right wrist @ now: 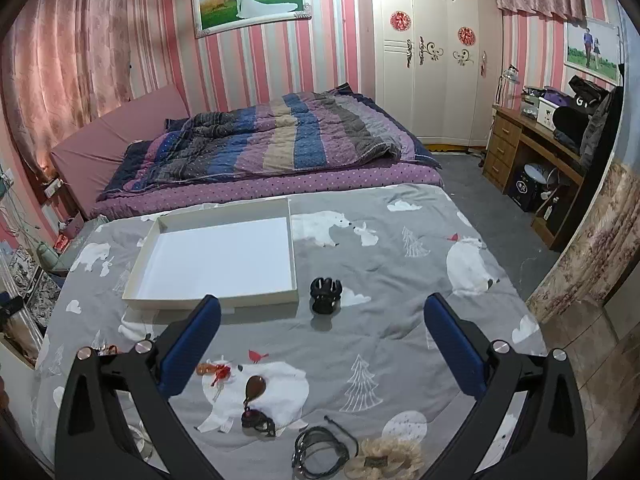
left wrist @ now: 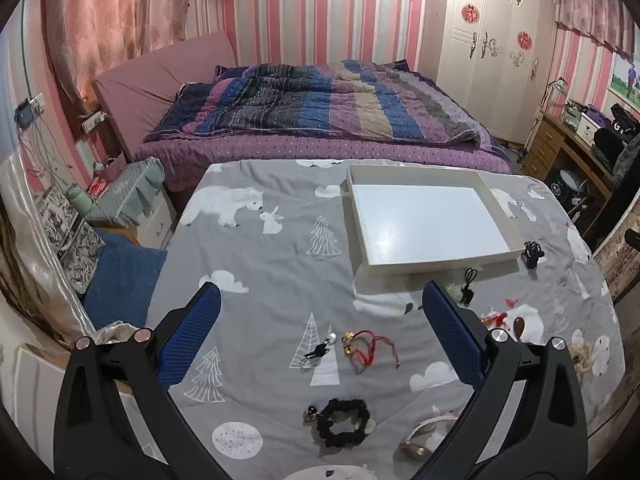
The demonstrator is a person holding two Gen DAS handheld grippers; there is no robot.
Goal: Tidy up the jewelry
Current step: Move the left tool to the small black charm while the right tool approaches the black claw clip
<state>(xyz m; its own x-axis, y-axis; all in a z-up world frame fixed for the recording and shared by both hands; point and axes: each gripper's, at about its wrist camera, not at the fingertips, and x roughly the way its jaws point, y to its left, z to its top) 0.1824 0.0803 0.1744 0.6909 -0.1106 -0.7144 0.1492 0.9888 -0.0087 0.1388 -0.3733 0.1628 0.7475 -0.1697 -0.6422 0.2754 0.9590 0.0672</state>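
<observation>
The shallow white rectangular cardboard tray lay on the grey polar-bear-print cloth, nothing in it. Your jewelry sat scattered nearer you: a red cord bracelet with gold beads, a black fabric scrunchie, a black claw clip. Your left gripper and right gripper both hung wide apart, holding nothing.

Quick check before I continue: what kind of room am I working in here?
Most likely a home bedroom: a bed with a striped quilt, a white wardrobe and a framed wedding photo on the pink-striped wall.
</observation>
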